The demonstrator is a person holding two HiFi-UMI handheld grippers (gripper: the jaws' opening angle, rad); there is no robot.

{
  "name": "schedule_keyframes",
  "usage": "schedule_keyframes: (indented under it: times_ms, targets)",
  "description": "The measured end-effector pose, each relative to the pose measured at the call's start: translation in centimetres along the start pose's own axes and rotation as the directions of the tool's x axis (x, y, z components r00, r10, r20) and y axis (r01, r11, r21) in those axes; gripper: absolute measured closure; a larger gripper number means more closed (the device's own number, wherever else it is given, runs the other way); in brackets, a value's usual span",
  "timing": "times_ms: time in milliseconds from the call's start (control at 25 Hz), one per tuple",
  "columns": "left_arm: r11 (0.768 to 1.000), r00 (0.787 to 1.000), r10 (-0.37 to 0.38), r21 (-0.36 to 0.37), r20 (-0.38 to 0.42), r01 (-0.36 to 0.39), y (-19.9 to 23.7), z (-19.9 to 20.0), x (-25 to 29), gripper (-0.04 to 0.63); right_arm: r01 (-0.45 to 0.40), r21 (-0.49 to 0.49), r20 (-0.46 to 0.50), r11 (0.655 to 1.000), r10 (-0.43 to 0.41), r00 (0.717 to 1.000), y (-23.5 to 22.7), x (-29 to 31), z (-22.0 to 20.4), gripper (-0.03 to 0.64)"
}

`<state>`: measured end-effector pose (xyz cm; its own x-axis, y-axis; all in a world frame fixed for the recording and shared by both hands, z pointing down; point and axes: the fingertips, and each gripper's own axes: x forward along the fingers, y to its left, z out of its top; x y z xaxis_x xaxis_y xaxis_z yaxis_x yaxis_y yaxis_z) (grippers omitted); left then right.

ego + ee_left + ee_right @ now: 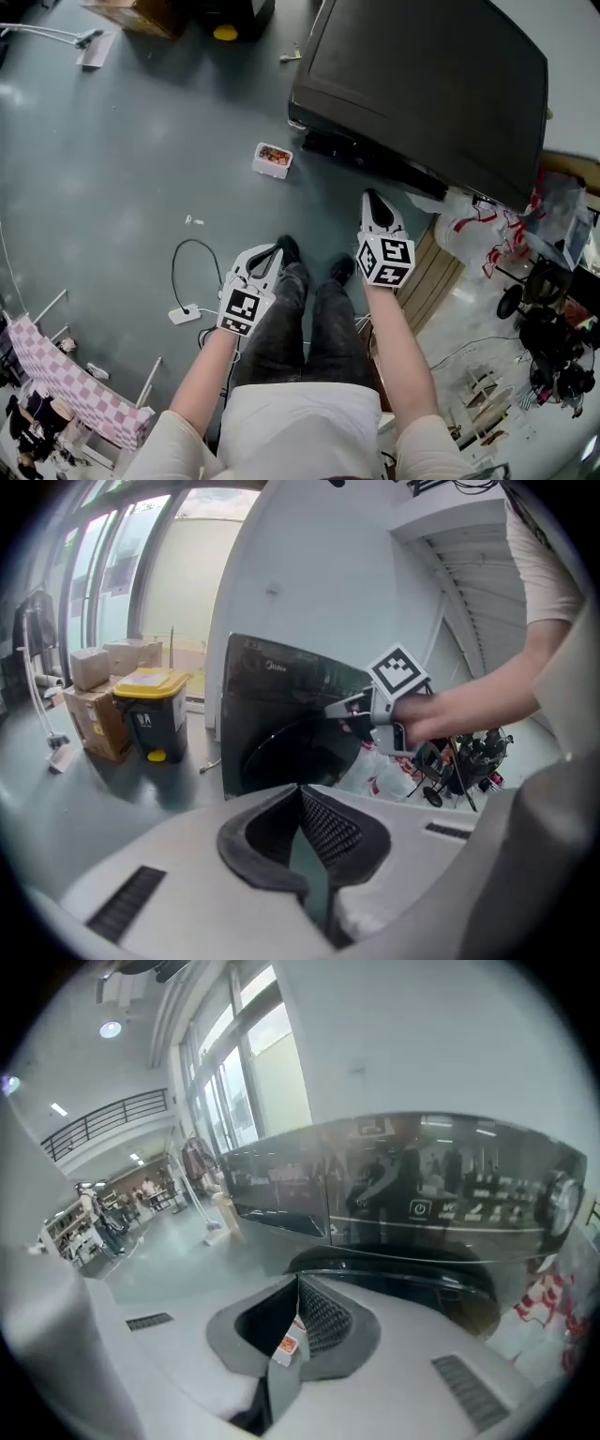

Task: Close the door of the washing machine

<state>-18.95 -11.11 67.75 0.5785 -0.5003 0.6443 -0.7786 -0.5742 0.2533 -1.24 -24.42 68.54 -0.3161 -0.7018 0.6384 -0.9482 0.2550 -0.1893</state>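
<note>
The black washing machine stands ahead of me to the right; both gripper views face its front. Its round door lies against the front, and I cannot tell whether it is latched. My right gripper is shut with nothing held, a short way in front of the machine's lower front. It also shows from the side in the left gripper view. My left gripper hangs farther left over the floor, its tips together and empty.
A small white container with orange contents lies on the floor left of the machine. A white cable with a plug lies by my left foot. White bags with red print and black wheeled gear crowd the right. A yellow-lidded bin stands beyond.
</note>
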Motion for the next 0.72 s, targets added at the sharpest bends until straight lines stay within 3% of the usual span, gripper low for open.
schedule_keyframes:
  times_ms: [160, 320, 480, 720]
  targets:
    - [0.999, 0.999, 0.025, 0.040, 0.026, -0.026, -0.6, 5.6, -3.3, 0.586, -0.014, -0.029, -0.023, 0.999, 0.013, 1.000, 2.5, -5.4, 1.4, 0.586]
    - [1.000, 0.995, -0.010, -0.007, 0.095, 0.011, -2.8, 11.3, -6.6, 0.586, -0.055, -0.057, 0.012, 0.997, 0.056, 0.998, 4.7, -10.8, 5.2, 0.586]
    - [0.997, 0.997, -0.007, 0.076, 0.081, 0.001, -4.3, 13.7, -9.5, 0.586, -0.087, -0.104, 0.045, 0.991, 0.092, 0.995, 6.5, -14.7, 8.2, 0.586]
    - [0.996, 0.988, -0.069, 0.070, 0.142, 0.059, -6.8, 19.1, -13.3, 0.586, -0.106, -0.167, 0.106, 0.980, 0.125, 0.986, 7.5, -20.5, 13.1, 0.586]
